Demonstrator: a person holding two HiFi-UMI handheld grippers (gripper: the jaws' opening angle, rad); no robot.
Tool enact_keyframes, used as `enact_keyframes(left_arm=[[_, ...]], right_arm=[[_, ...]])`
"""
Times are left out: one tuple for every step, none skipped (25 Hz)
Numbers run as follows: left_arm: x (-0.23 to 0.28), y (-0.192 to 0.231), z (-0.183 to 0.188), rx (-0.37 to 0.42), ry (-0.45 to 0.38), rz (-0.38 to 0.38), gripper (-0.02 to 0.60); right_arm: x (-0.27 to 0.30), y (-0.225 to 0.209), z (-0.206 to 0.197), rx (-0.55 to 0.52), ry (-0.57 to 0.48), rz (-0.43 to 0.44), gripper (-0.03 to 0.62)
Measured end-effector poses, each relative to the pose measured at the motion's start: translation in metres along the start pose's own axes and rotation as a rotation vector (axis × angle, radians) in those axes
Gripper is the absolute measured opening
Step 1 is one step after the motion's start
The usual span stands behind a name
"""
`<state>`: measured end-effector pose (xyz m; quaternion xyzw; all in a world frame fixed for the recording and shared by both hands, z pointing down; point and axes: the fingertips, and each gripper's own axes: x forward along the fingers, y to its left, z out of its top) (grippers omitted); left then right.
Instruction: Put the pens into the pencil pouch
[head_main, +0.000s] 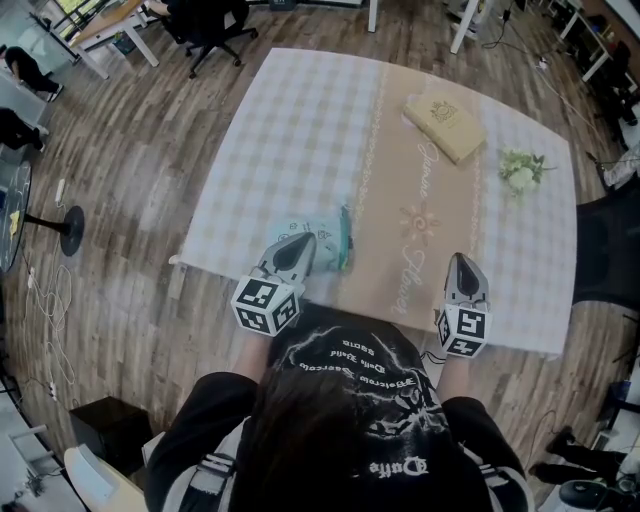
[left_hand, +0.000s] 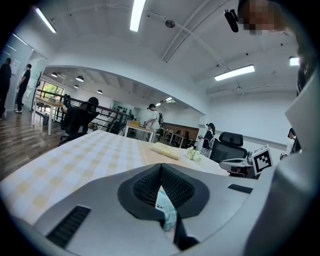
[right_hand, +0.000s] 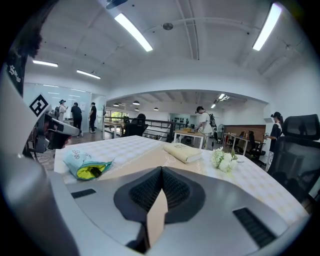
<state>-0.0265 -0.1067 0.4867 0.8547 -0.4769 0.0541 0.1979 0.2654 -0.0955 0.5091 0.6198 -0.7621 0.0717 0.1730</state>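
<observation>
Left gripper (head_main: 300, 242): fingers pressed together, holding nothing, tip over teal pouch (head_main: 332, 232). Right gripper (head_main: 463, 260): fingers pressed together too, holding nothing. Pouch lies on table (head_main: 280, 130) near front edge, mouth open, something dark inside. Book (head_main: 445, 125) and flowers (head_main: 520, 170) at far side.
</observation>
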Motion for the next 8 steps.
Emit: enact_keyframes(left_arm=[[-0.0034,-0.0012,-0.0013,0.005,0.0,0.0,0.02],[-0.0041,-0.0018,-0.0011,0.009,0.0,0.0,0.02],[-0.0033,-0.0022,-0.0001,0.011,0.0,-0.001,0.02],[-0.0021,-0.0025,0.0009,0.012,0.0,-0.002,0.02],[-0.001,-0.003,0.0015,0.013,0.0,-0.002,0.02],[-0.0001,-0.0035,0.0018,0.014,-0.001,-0.003,0.02],[0.0007,-0.004,0.002,0.014,-0.001,-0.003,0.02],[0.0015,-0.0046,0.002,0.015,-0.002,-0.003,0.02]], right_arm=[[-0.0033,0.0012,-0.0011,0.001,-0.002,-0.002,0.008],[-0.0041,0.0011,-0.0008,0.002,-0.004,-0.003,0.008],[-0.0035,0.0002,0.0001,0.003,-0.006,-0.004,0.008],[-0.0025,-0.0007,0.0009,0.003,-0.007,-0.005,0.008],[-0.0016,-0.0012,0.0015,0.002,-0.007,-0.004,0.008],[-0.0008,-0.0015,0.0017,0.001,-0.008,-0.002,0.008],[0.0,-0.0016,0.0018,-0.001,-0.008,0.001,0.008],[0.0007,-0.0017,0.0019,-0.003,-0.008,0.003,0.008]])
